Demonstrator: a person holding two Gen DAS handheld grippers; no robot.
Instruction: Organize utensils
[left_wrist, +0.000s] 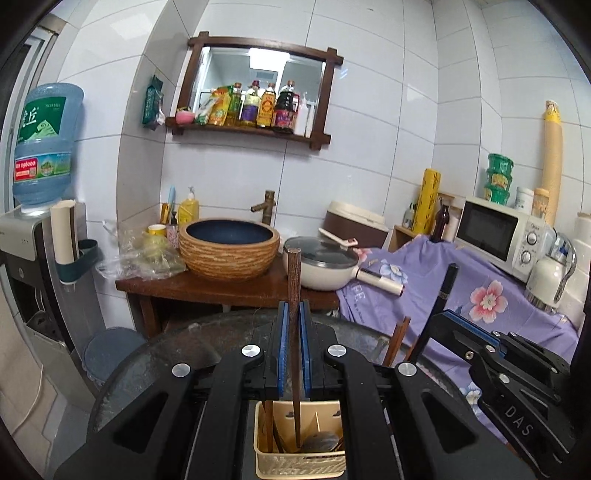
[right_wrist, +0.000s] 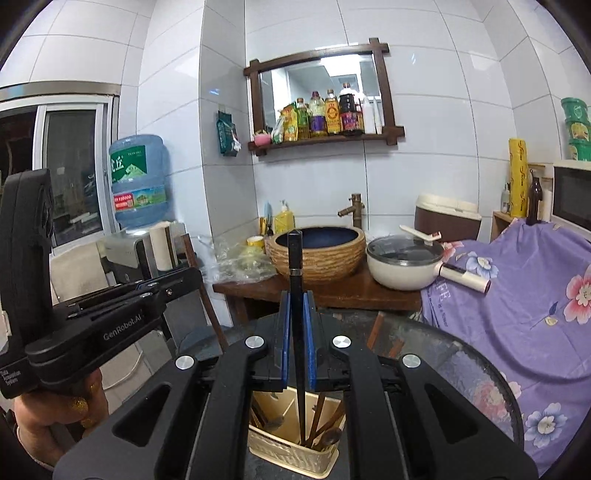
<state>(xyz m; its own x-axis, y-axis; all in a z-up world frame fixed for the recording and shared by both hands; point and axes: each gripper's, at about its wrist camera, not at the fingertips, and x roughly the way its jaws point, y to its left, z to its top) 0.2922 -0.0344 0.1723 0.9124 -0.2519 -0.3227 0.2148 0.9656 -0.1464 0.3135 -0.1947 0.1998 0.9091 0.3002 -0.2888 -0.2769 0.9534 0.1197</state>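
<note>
My left gripper (left_wrist: 294, 314) is shut on a brown wooden chopstick (left_wrist: 294, 280) that stands upright, its lower end inside the cream utensil basket (left_wrist: 301, 461) on the round dark table. My right gripper (right_wrist: 296, 306) is shut on a black chopstick (right_wrist: 295, 258), also upright with its tip down in the same basket (right_wrist: 291, 454). The basket holds several wooden utensils and a spoon. The right gripper also shows in the left wrist view (left_wrist: 480, 339), and the left gripper in the right wrist view (right_wrist: 147, 291).
The round dark table (left_wrist: 166, 362) carries the basket. Behind it stand a wooden washstand (left_wrist: 229, 288) with a woven basin (left_wrist: 229, 247) and a cream pot (left_wrist: 325, 269). A purple floral cloth (left_wrist: 472, 295) and a microwave (left_wrist: 498, 236) lie to the right; a water dispenser (left_wrist: 40, 221) stands left.
</note>
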